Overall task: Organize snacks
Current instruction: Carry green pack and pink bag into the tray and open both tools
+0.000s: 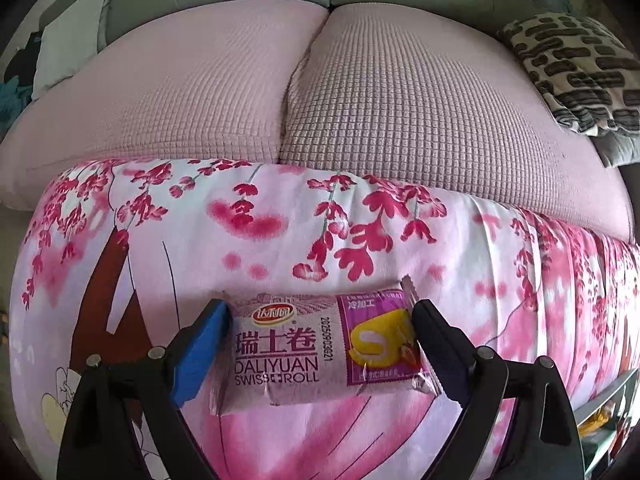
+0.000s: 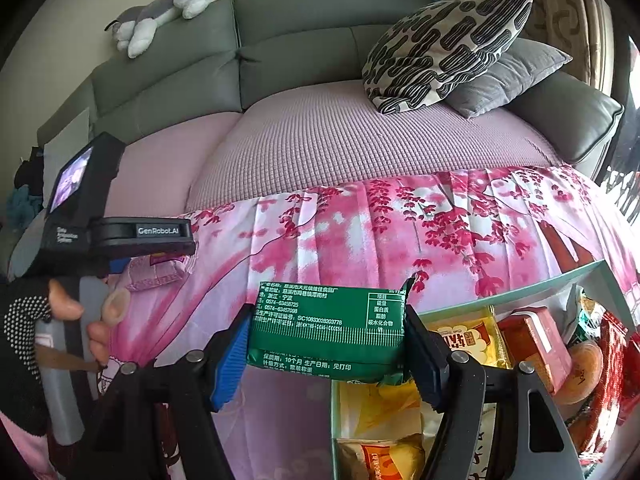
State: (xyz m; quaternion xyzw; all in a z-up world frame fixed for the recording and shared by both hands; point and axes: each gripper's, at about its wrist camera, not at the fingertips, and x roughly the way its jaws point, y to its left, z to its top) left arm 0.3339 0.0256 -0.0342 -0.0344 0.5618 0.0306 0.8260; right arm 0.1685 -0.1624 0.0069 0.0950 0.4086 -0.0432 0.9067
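My left gripper (image 1: 320, 344) is shut on a purple-and-white Swiss roll packet (image 1: 292, 348), held by its two ends over the pink floral cloth (image 1: 280, 232). My right gripper (image 2: 326, 340) is shut on a green snack packet (image 2: 326, 332), back side facing the camera, held above the near left corner of a pale green organizer box (image 2: 520, 292). The box holds several snacks: yellow packets (image 2: 468, 340), a red box (image 2: 536, 340), an orange round one (image 2: 584, 364). The left gripper's body (image 2: 120, 236) and the gloved hand holding it show in the right wrist view, at the left.
The floral cloth covers a surface in front of a grey sofa (image 2: 300, 48) with a pink seat cover (image 1: 400, 120). A patterned cushion (image 2: 444, 48) and a grey cushion (image 2: 508, 80) lie at the sofa's right end. A plush toy (image 2: 160, 12) rests on the backrest.
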